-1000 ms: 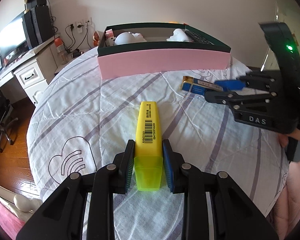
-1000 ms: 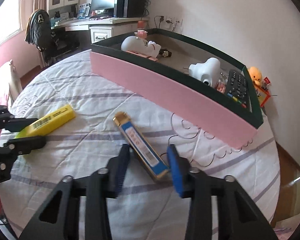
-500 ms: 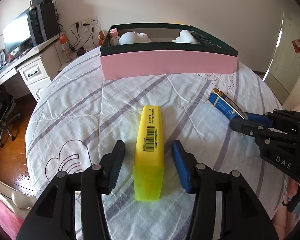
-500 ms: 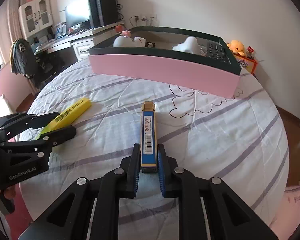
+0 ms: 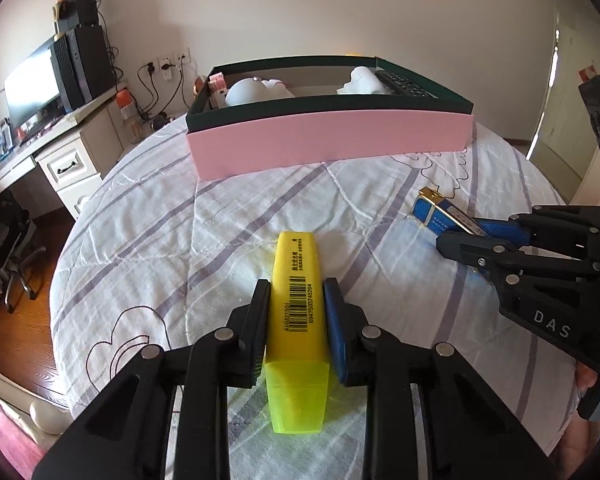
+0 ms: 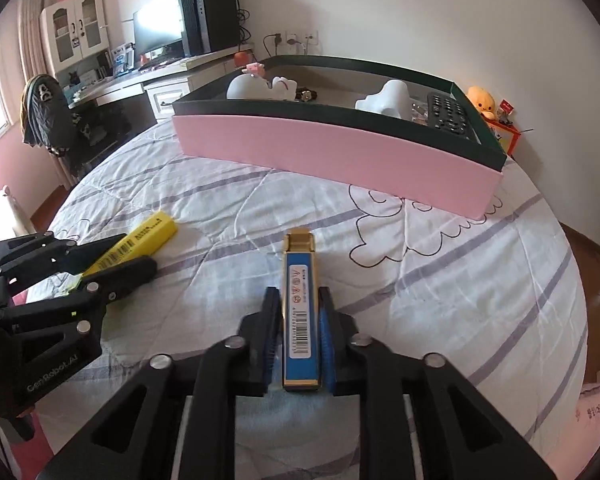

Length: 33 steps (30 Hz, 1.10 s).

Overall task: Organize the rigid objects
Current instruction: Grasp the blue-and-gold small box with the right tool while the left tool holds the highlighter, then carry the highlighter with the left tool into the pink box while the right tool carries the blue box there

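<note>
Left wrist view, left to right: desk with monitor [image 5: 32,88] sat at the upper left, off the bed. The pink box [image 5: 328,142] with dark green rim ran across the upper centre, already holding white figurines and a remote – most likely the drop target. Lower centre, the left gripper [image 5: 296,320] was clamped narrow on the yellow highlighter [image 5: 298,312], pads pressing both long sides just ahead of the translucent cap. Barrel pointed at the box, so a straight carry forward should land it without re-orienting. It looked to be resting on or barely off the striped bedsheet [image 5: 148,240]; I couldn't tell which. At right, the right gripper [image 5: 460,232] gripped the blue-and-gold lighter [image 5: 432,206].

Right wrist view, left to right: the left gripper with the highlighter sat at lower left. Lower centre, the right gripper's jaws were closed narrow on the lighter's long flanks near its back half, gold cap end free and aimed at the box in the upper half of the frame. A side grip on a flat rigid body should hold without rolling.

Judgement: both picks done, transfer into the box pending. Risk – the near wall stands tall, so both items need lift before crossing the rim.
</note>
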Each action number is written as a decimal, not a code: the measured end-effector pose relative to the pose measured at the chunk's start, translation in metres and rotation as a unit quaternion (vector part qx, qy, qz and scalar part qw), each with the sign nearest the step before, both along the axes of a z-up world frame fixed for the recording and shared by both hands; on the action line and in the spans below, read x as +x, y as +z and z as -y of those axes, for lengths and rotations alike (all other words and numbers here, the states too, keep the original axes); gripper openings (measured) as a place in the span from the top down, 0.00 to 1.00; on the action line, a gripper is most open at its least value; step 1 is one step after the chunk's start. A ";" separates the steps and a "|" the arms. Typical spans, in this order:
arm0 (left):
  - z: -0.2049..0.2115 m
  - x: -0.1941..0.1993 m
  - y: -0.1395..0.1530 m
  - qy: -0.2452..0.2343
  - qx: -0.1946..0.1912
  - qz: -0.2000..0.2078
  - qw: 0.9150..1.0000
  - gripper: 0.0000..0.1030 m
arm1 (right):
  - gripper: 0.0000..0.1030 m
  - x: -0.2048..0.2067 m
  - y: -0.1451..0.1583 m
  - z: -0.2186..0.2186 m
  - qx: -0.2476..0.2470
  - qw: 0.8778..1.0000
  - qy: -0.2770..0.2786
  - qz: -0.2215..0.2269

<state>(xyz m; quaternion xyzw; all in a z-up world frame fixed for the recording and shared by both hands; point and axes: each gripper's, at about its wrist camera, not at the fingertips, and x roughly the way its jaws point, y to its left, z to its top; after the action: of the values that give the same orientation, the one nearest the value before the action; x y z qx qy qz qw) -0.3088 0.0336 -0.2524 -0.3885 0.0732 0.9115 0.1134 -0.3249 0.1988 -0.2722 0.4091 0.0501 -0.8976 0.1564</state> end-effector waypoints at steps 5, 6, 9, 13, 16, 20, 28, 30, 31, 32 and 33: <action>0.001 0.004 0.005 -0.002 0.004 -0.002 1.000 0.75 | 0.85 0.010 0.002 -0.003 -0.017 1.000 -0.004 -0.005; 0.002 0.005 0.007 -0.002 0.009 -0.003 1.000 0.75 | 0.85 0.012 0.003 -0.003 -0.022 1.000 -0.005 -0.006; 0.003 0.009 0.014 -0.001 0.010 -0.012 1.000 0.75 | 0.85 0.019 0.007 -0.007 -0.034 0.999 -0.010 -0.010; 0.006 0.018 0.027 0.006 0.016 -0.029 0.999 0.75 | 0.85 0.029 0.018 -0.013 -0.059 0.998 -0.020 -0.024; 0.009 0.029 0.044 0.010 0.020 -0.050 0.998 0.75 | 0.85 0.037 0.030 -0.017 -0.076 0.996 -0.025 -0.039; 0.010 0.047 0.074 0.013 0.022 -0.092 0.995 0.75 | 0.85 0.057 0.061 -0.020 -0.092 0.992 -0.025 -0.086; 0.014 0.095 0.145 0.014 0.038 -0.192 0.980 0.75 | 0.85 0.101 0.132 -0.017 -0.091 0.979 -0.026 -0.181; 0.016 0.109 0.162 0.019 0.043 -0.218 0.975 0.75 | 0.85 0.113 0.146 -0.015 -0.088 0.974 -0.025 -0.205; 0.017 0.115 0.168 0.022 0.039 -0.229 0.972 0.75 | 0.85 0.120 0.154 -0.013 -0.082 0.973 -0.022 -0.214; 0.018 0.122 0.174 0.027 0.038 -0.241 0.970 0.75 | 0.85 0.125 0.159 -0.012 -0.079 0.972 -0.023 -0.222; 0.020 0.128 0.179 0.028 0.040 -0.250 0.967 0.75 | 0.85 0.129 0.164 -0.011 -0.076 0.970 -0.023 -0.229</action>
<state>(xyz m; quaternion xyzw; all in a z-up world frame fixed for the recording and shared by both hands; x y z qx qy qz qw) -0.1807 0.0139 -0.0731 -0.1455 0.0514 0.9847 0.0810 -0.1957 0.2094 -0.1086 0.1804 0.0066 -0.9720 0.1504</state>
